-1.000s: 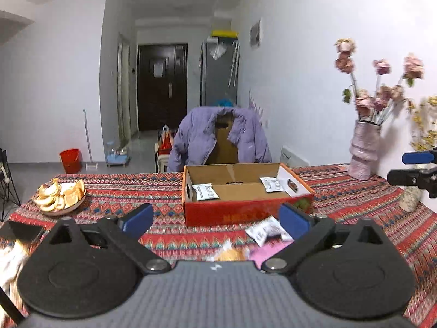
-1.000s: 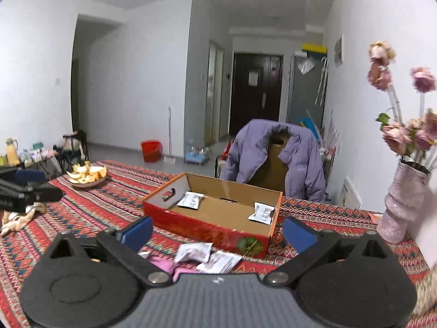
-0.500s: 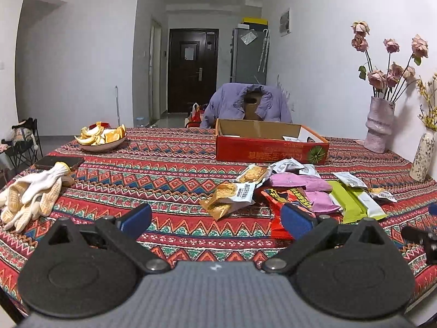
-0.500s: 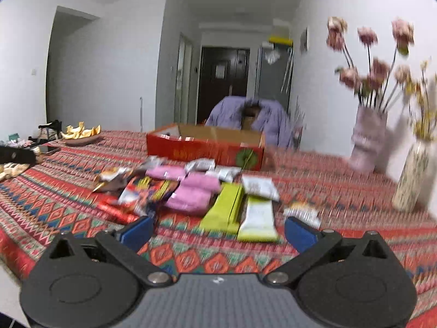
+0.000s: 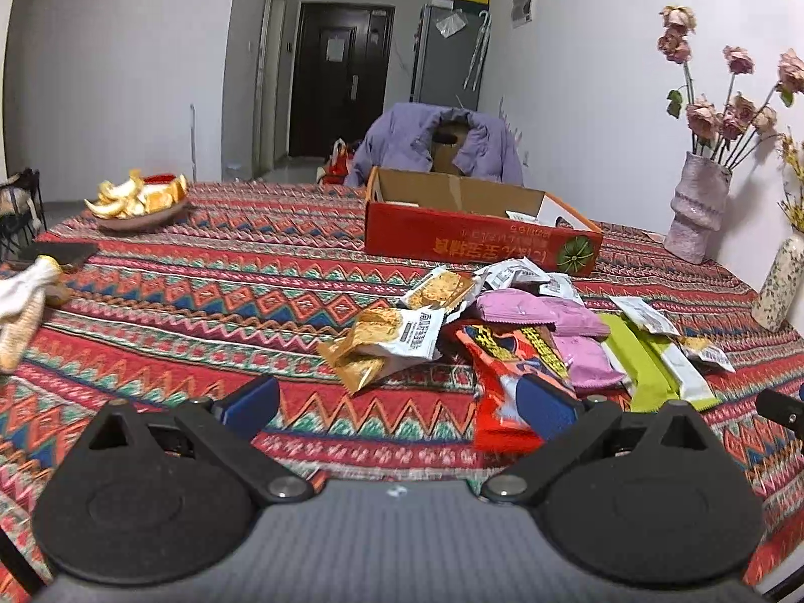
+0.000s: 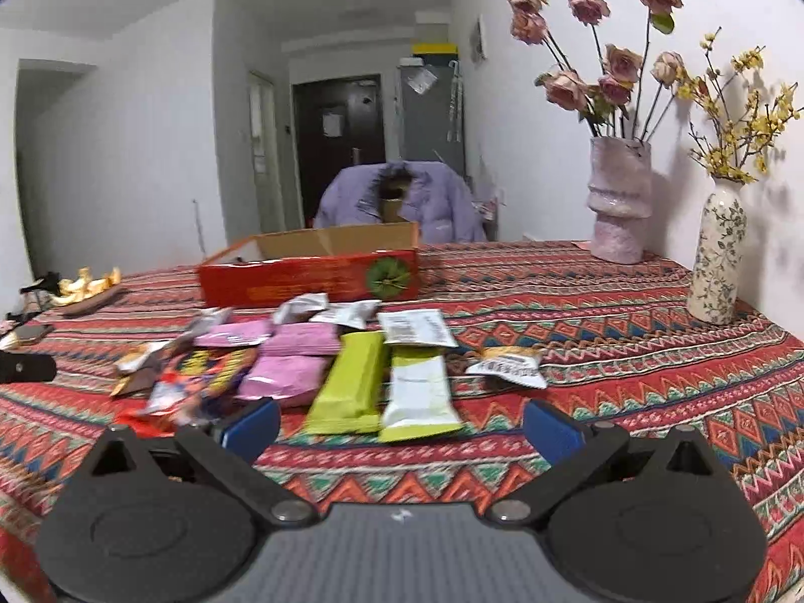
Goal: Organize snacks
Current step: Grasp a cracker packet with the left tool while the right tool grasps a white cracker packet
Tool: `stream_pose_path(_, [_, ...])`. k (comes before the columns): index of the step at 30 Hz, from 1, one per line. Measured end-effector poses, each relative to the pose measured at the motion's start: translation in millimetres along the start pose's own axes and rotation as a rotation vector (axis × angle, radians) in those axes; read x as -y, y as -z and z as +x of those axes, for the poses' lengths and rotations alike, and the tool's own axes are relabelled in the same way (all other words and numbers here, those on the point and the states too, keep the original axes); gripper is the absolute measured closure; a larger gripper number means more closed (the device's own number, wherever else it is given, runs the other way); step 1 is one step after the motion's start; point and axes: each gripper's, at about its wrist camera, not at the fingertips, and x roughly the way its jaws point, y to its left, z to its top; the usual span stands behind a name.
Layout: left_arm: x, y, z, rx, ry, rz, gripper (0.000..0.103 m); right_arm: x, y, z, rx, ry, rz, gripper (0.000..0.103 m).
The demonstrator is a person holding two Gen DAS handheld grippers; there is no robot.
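We hold both tools low over the patterned tablecloth [image 5: 211, 296], looking across it toward the far wall. Our left gripper [image 5: 399, 404] has its blue-padded jaws spread wide with nothing between them; our right gripper [image 6: 402, 424] is likewise spread and empty. The snacks lie loose in a heap on the cloth, between us and the red cardboard box [image 5: 472, 243], which sits farther back with its top open and a few small white packets just visible inside. From the left wrist view, nearest us is a red wrapper with yellow lettering [image 5: 507, 367], its near end just behind the left tool's right finger. Left of it lie two gold-and-white biscuit packs [image 5: 397, 334], one partly over the other. Pink packs [image 5: 542, 311] overlap behind the red wrapper, and small white sachets [image 5: 517, 274] sit close to the box front. From the right wrist view, a lime-green bar [image 6: 352, 382] and a white-and-green bar [image 6: 417, 392] lie side by side, touching, right in front of the open right jaws. A small white-and-gold packet [image 6: 510, 367] sits apart to their right. A plate of orange peel [image 5: 138, 203] rests at the far left, a white glove [image 5: 22, 301] at the left edge, and two vases, one pink [image 6: 620, 201] and one speckled [image 6: 718, 256], stand by the wall at right.
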Motion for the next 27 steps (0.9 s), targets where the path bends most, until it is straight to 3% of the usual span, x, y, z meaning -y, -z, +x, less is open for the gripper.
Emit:
stream_pose_path(4, [-3,-13,37,0.001,0.010,0.004,0.001,11,-10,30,-0.040,0.033,-0.049,0.001])
stream_pose_path(8, [-11,-27,82,-0.039,0.076,-0.016,0.004,23,-19,62,-0.065,0.065,-0.083,0.002])
stream_pose_path(12, [-18,-32,119,-0.095,0.095,-0.037,0.017,45,-28,101,-0.131,0.114,-0.027,0.003])
stream_pose_path(14, [-23,-30,133,-0.130,0.091,-0.049,0.024,60,-29,119,-0.166,0.103,0.039,0.010])
stream_pose_path(19, [-29,-26,140,-0.127,0.110,-0.044,0.025,75,-29,150,-0.197,0.111,0.076,0.018])
stream_pose_path(21, [-29,-26,140,-0.122,0.108,-0.047,0.026,77,-29,159,-0.207,0.108,0.087,0.027])
stream_pose_path(23, [-28,-26,141,-0.120,0.104,-0.046,0.030,79,-27,166,-0.226,0.098,0.106,0.042])
stream_pose_path(25, [-27,-27,141,-0.125,0.088,-0.039,0.050,79,-26,168,-0.226,0.090,0.111,0.052])
stream_pose_path(26, [-26,-27,140,-0.126,0.074,-0.035,0.054,78,-25,168,-0.228,0.091,0.099,0.054])
stream_pose_path(27, [-25,-28,139,-0.129,0.061,-0.029,0.072,76,-25,168,-0.230,0.090,0.091,0.055])
